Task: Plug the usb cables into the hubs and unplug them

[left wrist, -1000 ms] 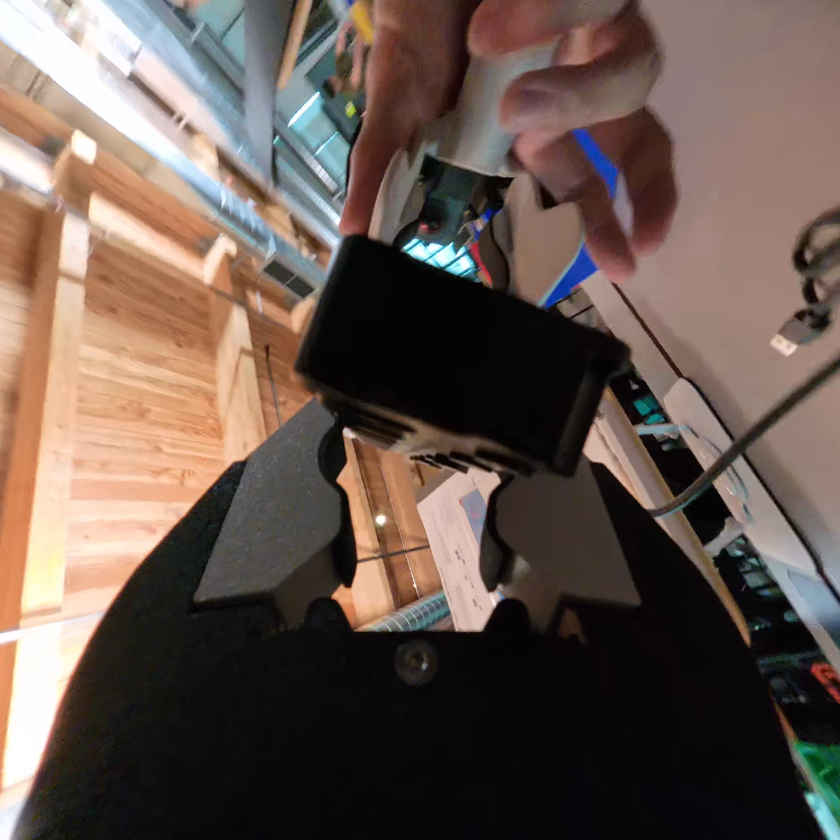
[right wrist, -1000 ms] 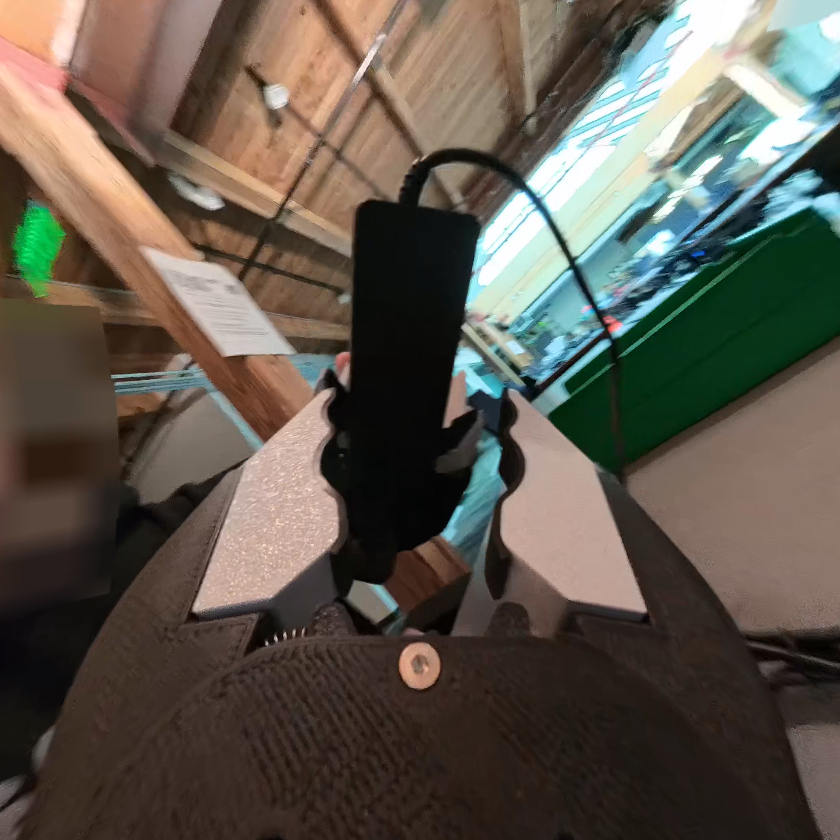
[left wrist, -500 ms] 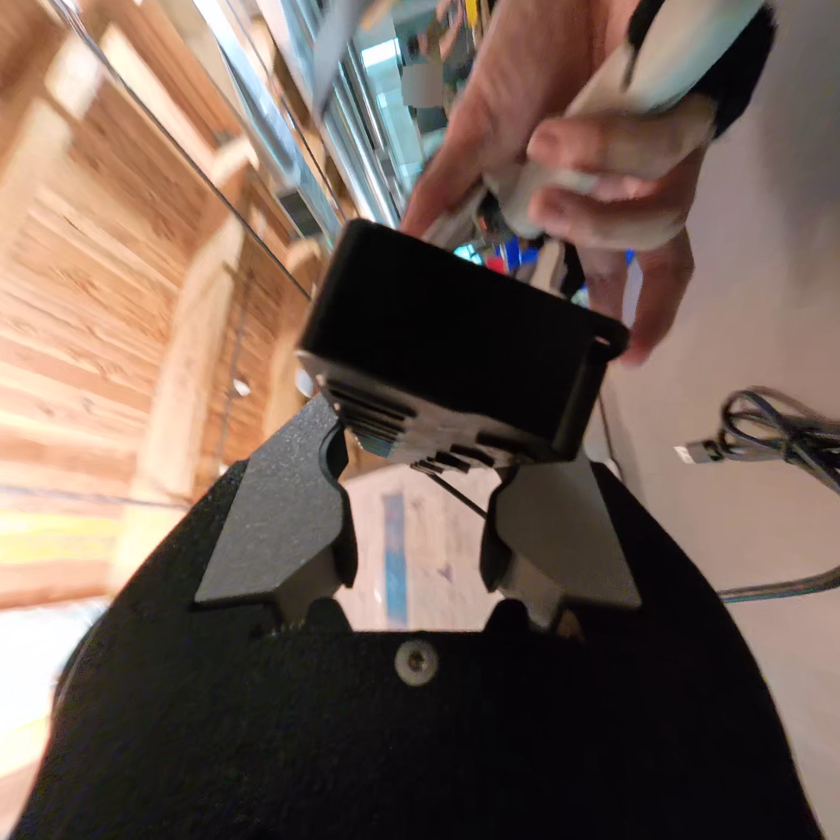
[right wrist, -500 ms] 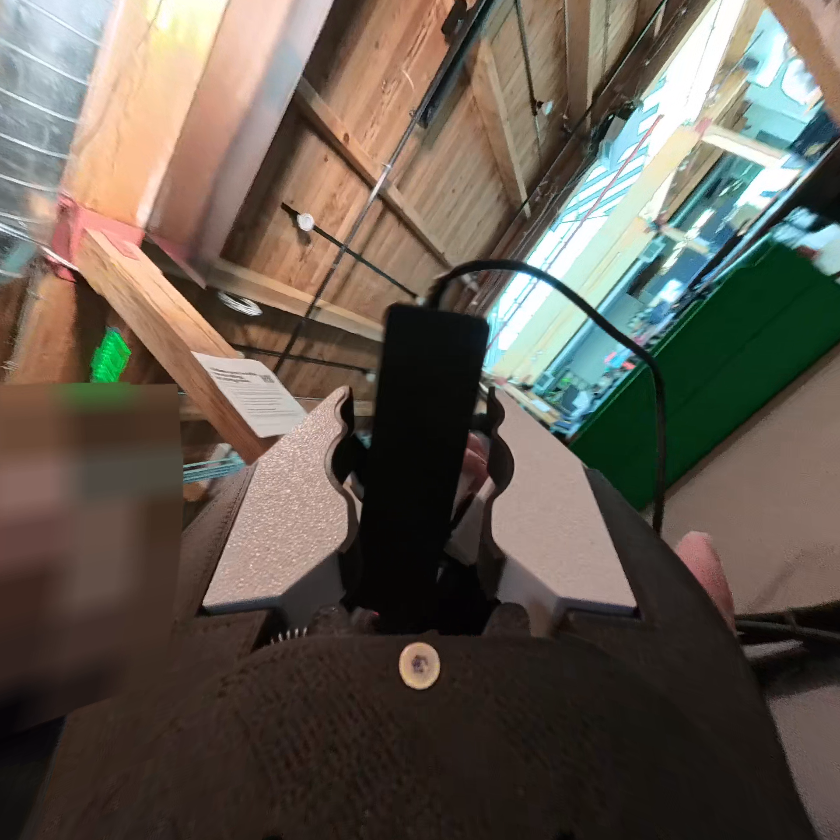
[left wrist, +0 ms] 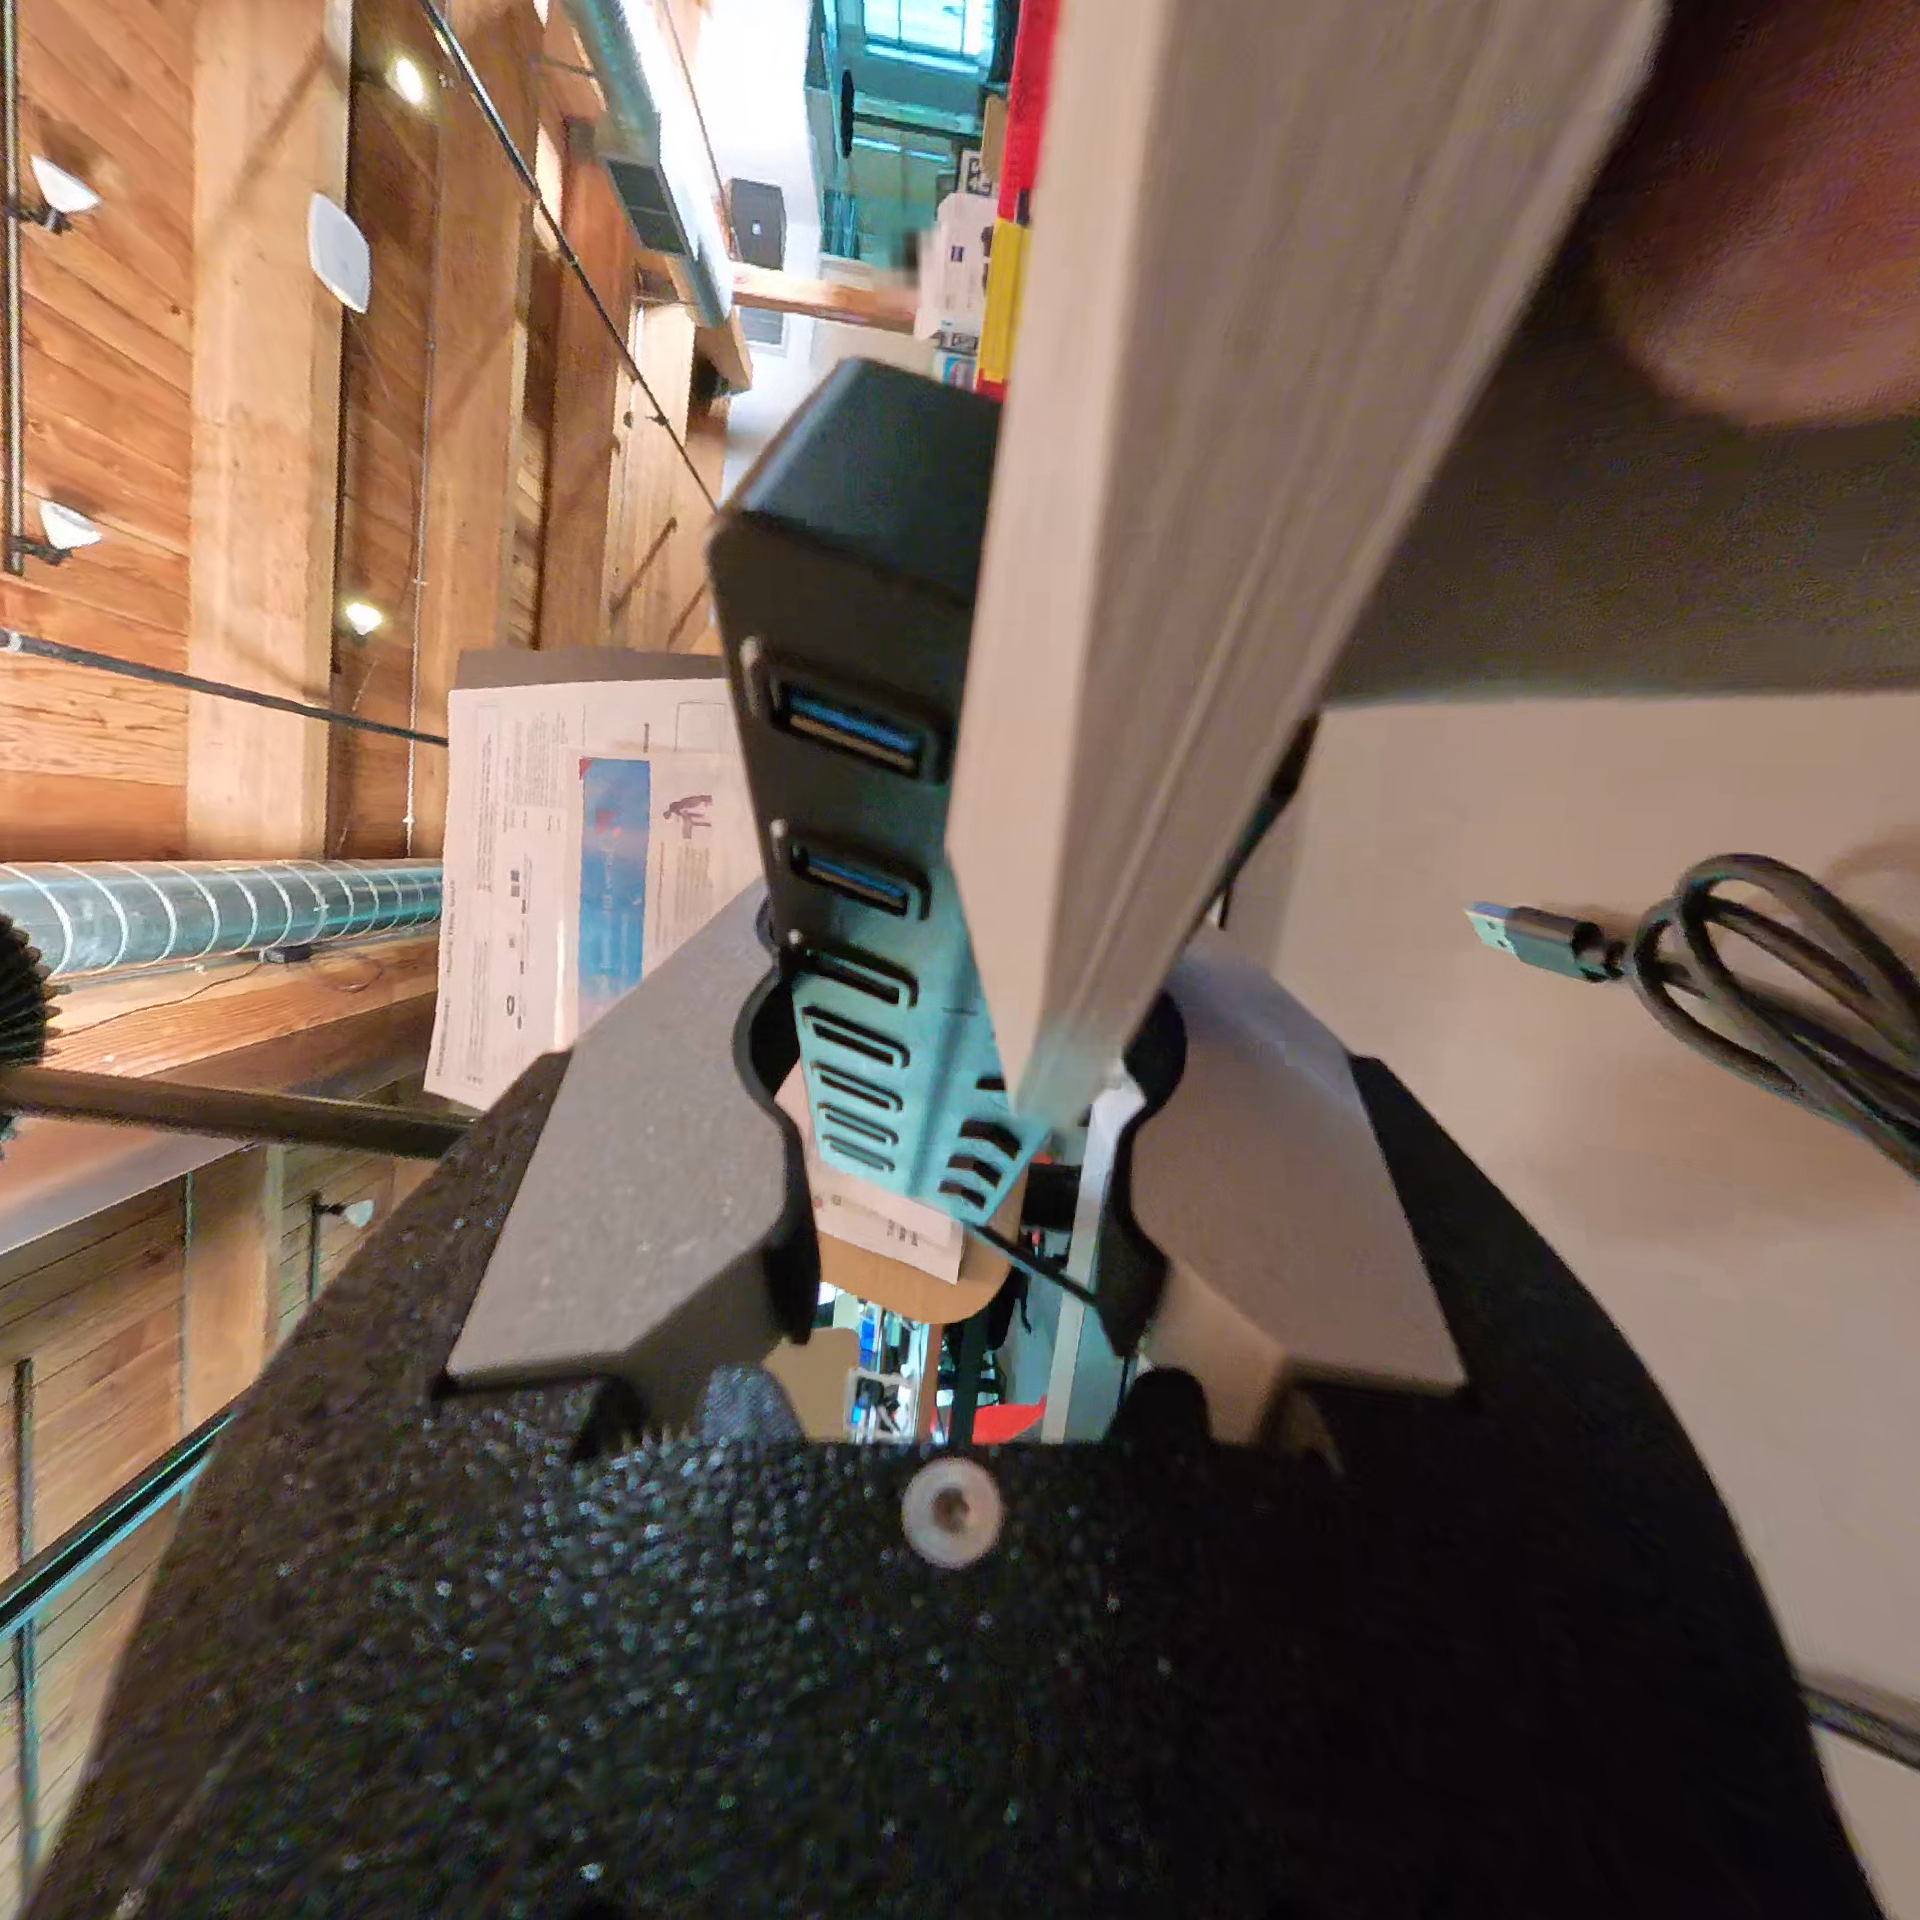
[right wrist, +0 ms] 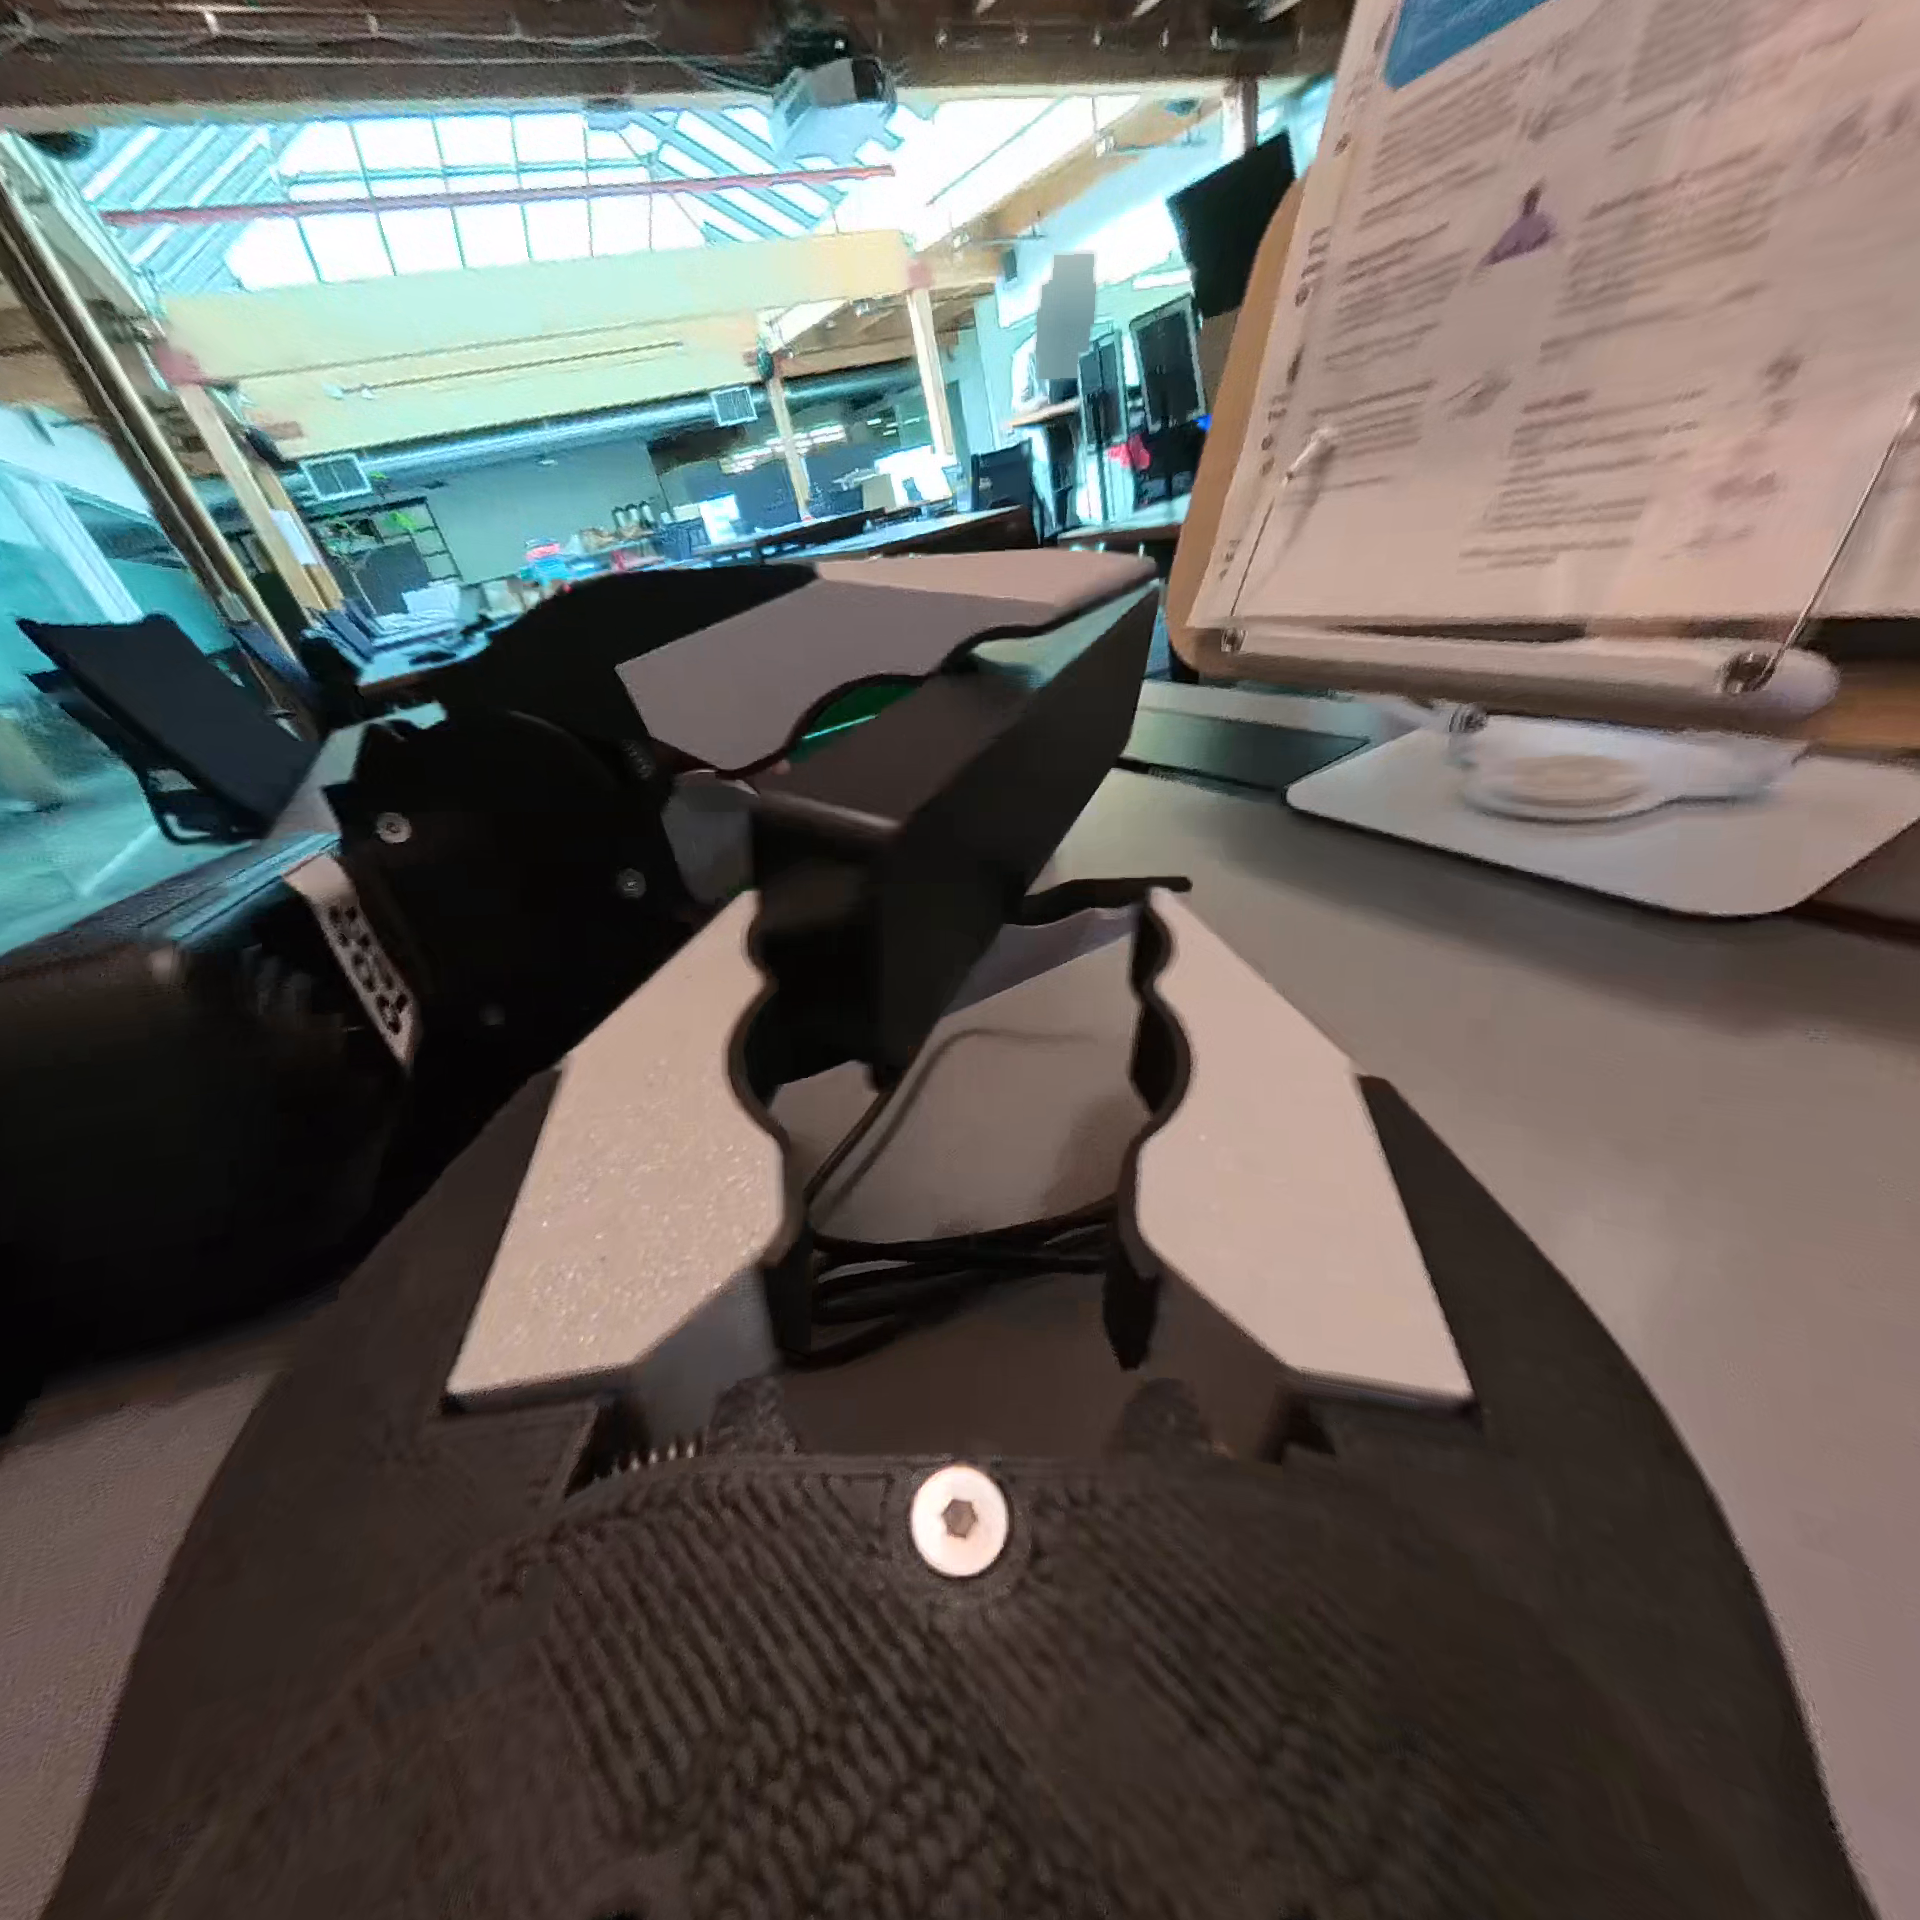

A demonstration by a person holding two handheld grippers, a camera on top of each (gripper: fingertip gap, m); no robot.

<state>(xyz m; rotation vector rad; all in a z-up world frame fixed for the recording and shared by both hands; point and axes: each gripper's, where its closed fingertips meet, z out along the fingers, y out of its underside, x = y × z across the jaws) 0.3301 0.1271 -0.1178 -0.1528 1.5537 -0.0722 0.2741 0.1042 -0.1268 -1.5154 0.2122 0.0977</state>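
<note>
Through the left wrist view, my left hand-held gripper [left wrist: 961, 1049] is clamped on the black hub [left wrist: 862, 790], whose row of ports faces me. A pale finger of the other hand-held gripper [left wrist: 1195, 540] crosses just in front of the hub. A coiled black usb cable [left wrist: 1745, 966] lies on the grey surface [left wrist: 1558, 1299], well apart.

Through the right wrist view, my right hand-held gripper [right wrist: 951, 997] stands wide with nothing between its fingers. The left one [right wrist: 831, 665] holds the hub [right wrist: 935, 831] just ahead, above the surface [right wrist: 1558, 1091]. A document stand [right wrist: 1558, 416] sits behind
</note>
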